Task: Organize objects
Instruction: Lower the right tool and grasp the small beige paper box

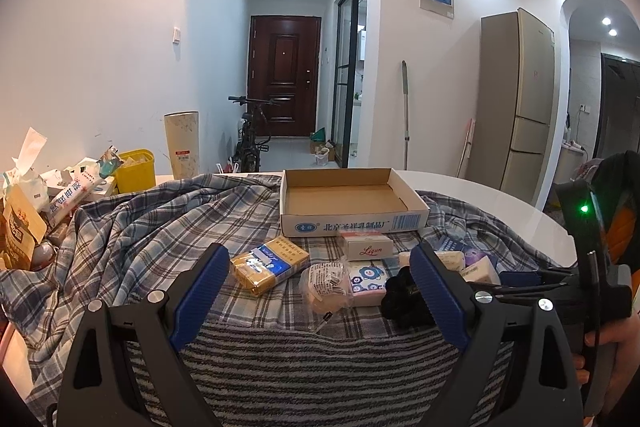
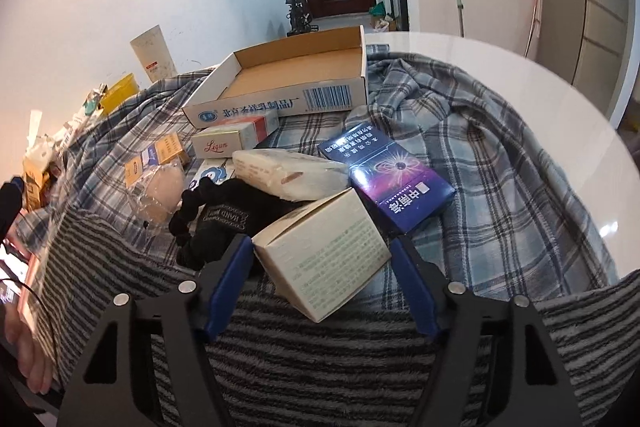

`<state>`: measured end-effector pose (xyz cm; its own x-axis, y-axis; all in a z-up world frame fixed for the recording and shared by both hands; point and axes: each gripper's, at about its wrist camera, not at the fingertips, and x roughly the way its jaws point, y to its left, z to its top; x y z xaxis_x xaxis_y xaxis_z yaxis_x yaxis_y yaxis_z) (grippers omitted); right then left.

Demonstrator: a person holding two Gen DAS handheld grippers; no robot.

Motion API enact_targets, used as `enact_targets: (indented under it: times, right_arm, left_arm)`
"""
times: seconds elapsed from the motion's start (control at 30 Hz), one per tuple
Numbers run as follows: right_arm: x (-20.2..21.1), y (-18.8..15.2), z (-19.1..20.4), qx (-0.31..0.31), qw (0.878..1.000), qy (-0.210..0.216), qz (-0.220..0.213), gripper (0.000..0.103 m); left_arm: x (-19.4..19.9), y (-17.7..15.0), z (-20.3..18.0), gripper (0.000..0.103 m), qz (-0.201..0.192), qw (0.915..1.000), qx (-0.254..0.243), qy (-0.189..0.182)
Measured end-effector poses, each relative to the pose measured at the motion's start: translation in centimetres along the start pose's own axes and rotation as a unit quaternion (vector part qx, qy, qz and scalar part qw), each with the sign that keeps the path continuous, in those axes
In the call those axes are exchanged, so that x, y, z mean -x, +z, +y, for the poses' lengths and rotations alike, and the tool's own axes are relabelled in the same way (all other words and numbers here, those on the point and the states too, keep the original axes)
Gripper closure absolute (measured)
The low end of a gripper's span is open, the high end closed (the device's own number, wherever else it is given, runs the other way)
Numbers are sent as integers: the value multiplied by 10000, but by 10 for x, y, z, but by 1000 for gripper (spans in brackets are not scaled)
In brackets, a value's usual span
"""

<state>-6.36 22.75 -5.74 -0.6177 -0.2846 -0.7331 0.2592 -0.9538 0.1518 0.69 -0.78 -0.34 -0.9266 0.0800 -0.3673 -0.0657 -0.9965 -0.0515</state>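
Beige box [image 2: 324,255] sits tilted right between the right gripper [image 2: 322,287] jaws, spread, not pinching yet; cardboard tray [image 2: 276,99] straight ahead. Left gripper [image 1: 320,291] spread, empty.

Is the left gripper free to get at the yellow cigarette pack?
Probably yes: the left gripper is open, and the yellow cigarette pack lies flat and uncovered just ahead by its left finger, nothing between.

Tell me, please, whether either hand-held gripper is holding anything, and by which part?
Nothing is held. The left hand-held gripper is open over the small packs. The right hand-held gripper is open around the lower end of a tilted white box, not closed on it.
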Motion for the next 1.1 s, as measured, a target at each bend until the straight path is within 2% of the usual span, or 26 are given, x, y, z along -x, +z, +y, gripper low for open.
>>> enact_targets:
  times: [0.1,0.2,0.4,0.67,0.83,0.9,0.97,1.1]
  right_arm:
    - [6,-3,4,10,10000,-17,-48,46]
    - [12,-5,4,-31,9999,-13,-104,48]
    - [24,-6,11,20,9996,250,-150,48]
    - [11,-9,26,369,9983,429,100,45]
    - [1,-4,28,473,9983,324,116,45]
    - [-3,-3,30,536,9984,104,139,52]
    - [0,-1,31,588,9982,-56,23,52]
    - [24,6,27,457,9975,-113,-533,52]
  left_arm:
    - [1,-1,-1,9,-6,10000,-23,6]
    - [4,-2,-2,9,-38,10000,-77,21]
    - [10,0,-4,9,-30,9999,-113,17]
    - [15,2,-8,9,-18,9998,-182,10]
    - [17,7,-8,9,-64,9997,-221,53]
    - [15,7,-8,9,-18,9997,-232,81]
    - [12,7,-7,9,90,9997,-231,31]
    - [2,7,-2,9,356,9990,-227,-146]
